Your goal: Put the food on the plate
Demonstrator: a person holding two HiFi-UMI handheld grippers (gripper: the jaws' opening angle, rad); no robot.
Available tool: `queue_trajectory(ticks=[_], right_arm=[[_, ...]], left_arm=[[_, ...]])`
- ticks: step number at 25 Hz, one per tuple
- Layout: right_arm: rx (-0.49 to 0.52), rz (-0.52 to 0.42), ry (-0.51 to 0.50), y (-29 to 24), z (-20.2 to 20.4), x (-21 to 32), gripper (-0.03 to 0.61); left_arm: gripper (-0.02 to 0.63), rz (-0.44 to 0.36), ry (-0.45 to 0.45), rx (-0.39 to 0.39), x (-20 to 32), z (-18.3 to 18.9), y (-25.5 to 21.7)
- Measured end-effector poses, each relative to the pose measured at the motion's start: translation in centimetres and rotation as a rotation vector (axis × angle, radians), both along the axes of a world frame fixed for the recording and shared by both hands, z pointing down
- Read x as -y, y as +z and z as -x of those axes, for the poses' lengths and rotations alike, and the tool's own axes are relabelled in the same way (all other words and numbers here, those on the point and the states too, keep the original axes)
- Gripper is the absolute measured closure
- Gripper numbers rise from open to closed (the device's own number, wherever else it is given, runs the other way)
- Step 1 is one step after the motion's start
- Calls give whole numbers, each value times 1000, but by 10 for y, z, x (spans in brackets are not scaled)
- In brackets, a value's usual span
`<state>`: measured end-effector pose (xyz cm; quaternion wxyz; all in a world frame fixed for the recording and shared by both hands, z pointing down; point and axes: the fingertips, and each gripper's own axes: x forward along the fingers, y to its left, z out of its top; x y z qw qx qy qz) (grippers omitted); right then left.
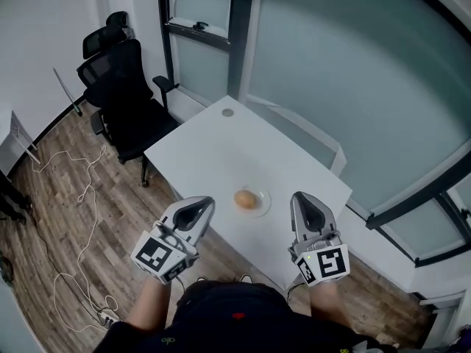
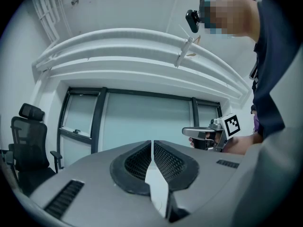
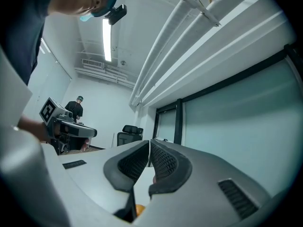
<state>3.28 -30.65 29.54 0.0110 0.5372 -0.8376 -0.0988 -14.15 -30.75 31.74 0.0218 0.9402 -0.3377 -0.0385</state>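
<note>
An orange-brown round piece of food (image 1: pixel 246 199) lies on a small clear plate (image 1: pixel 264 195) near the front edge of the white table (image 1: pixel 221 153). My left gripper (image 1: pixel 201 206) hovers just left of the plate, its jaws shut with nothing between them (image 2: pixel 151 145). To the right of the plate my right gripper (image 1: pixel 303 200) is held at about the same height, also shut and empty (image 3: pixel 149 144). Both are tilted upward, away from the tabletop. A sliver of the orange food (image 3: pixel 139 210) shows below the right gripper's jaws.
Black office chairs (image 1: pixel 121 87) stand at the table's left far corner. White cables (image 1: pixel 73 197) trail over the wooden floor on the left. A frosted glass wall (image 1: pixel 353 87) runs behind the table. A small grey disc (image 1: pixel 228 112) sits near the far edge. A person (image 3: pixel 77 107) stands far off.
</note>
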Motion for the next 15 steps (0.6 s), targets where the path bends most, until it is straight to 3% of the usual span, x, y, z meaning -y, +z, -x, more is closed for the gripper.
queue_trajectory(ticks=[15], right_arm=[[25, -7, 0, -4, 4, -1, 548]], left_arm=[[580, -8, 2, 18, -6, 3, -8]])
